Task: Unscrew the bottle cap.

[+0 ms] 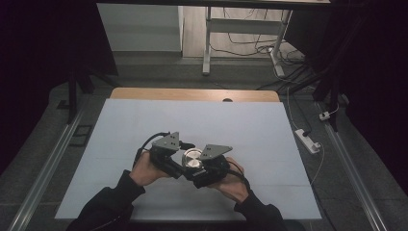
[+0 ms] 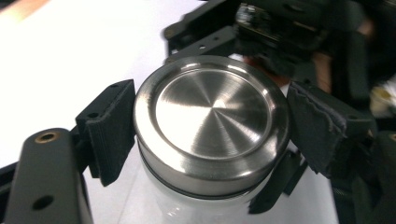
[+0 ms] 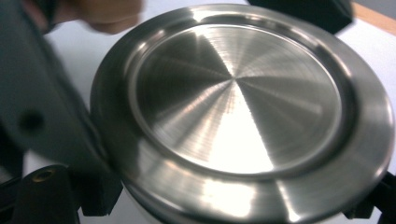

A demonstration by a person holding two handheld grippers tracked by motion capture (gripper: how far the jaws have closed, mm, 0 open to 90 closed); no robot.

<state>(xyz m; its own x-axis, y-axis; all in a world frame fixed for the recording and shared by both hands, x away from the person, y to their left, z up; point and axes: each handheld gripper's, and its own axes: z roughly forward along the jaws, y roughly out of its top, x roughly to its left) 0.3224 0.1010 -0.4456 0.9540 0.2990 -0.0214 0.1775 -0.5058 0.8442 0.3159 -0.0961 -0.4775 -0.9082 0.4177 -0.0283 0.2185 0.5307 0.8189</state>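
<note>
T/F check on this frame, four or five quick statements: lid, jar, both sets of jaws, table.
1. The left gripper has its jaws clamped on the metal lid. True.
2. The lid lies loose on the table. False: it sits on a clear jar.
3. The right gripper stands wide open, away from the jar. False: it is shut, right at the jar below the lid.
4. The lid is brushed silver metal. True.
5. Both hands meet at mid-table. True.

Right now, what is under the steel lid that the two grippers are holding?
Under the steel lid a clear jar body shows just below the rim. The lid and jaws cover most of it, so any contents cannot be seen.
</note>
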